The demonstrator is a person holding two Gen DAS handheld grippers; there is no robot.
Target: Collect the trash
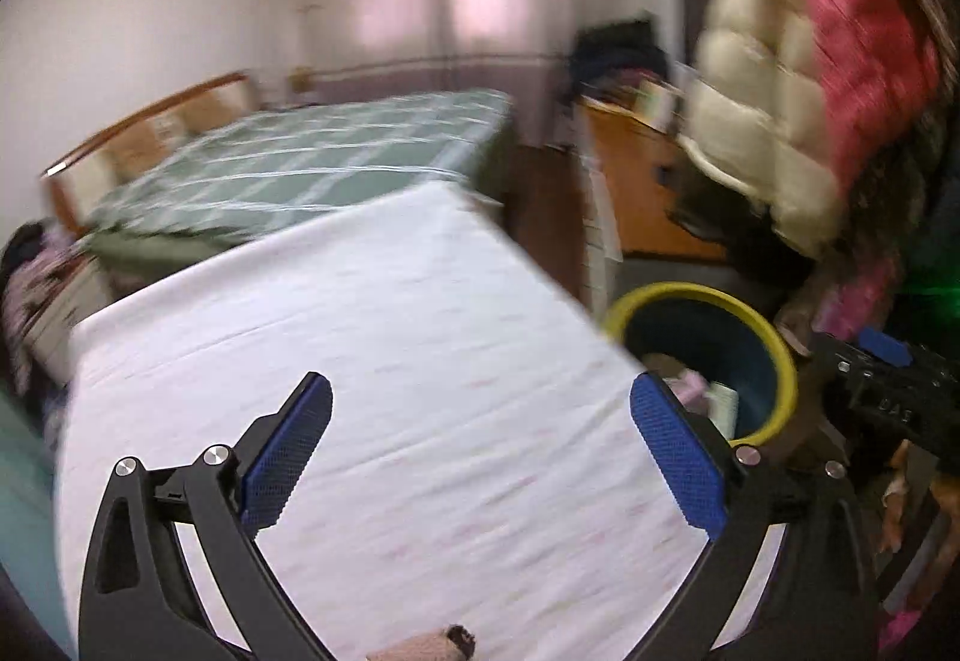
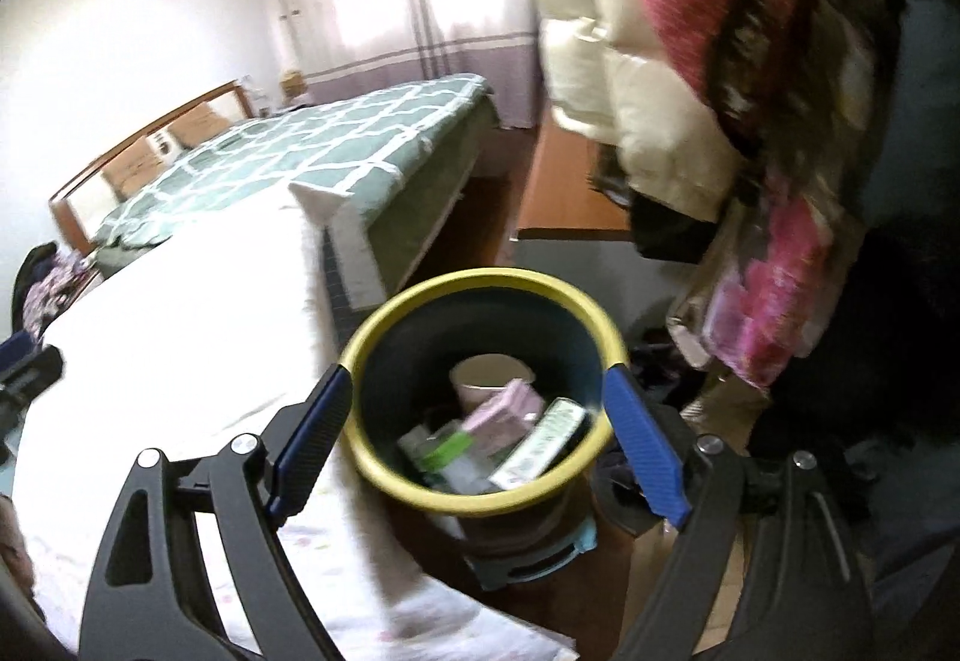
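- The right gripper (image 2: 474, 442) is nearest in its own view. Its jaws are spread wide and hold nothing. Between the blue pads (image 2: 312, 436) I see only the open mouth of the trash bin (image 2: 390, 313) below; the pads do not seem to touch the rim.
- The left gripper (image 1: 480, 457) has also its jaws spread wide, and nothing is between them. It hovers over the white sheet (image 1: 390, 331), which looks bare of trash in this view. At the bottom edge a small brownish thing (image 1: 432, 646) is seen, but it is too cut off to say what it is.
- The trash is already in the bin: a pink packet (image 2: 507, 409), a green and white carton (image 2: 444, 448), a long flat box (image 2: 543, 442) and a pale cup (image 2: 486, 376) deeper inside. I judge all of these to be light, thin cardboard or paper. They would crush easily, so a gentle pinch across a narrow side or on a free edge is enough.
- The bin itself, dark with a yellow rim, stands just beside the corner of the white sheet, on a light blue base (image 2: 540, 556). It looks like stiff plastic and not heavy. If it must be moved, the rim is the place to take it, though smooth plastic may slip between the pads.
- Farther away is the bed with a green checked cover (image 2: 312, 150); no trash can be made out on it, also because of the blur.
- To the right, hanging clothes (image 2: 690, 30) in cream and pink come near the bin.
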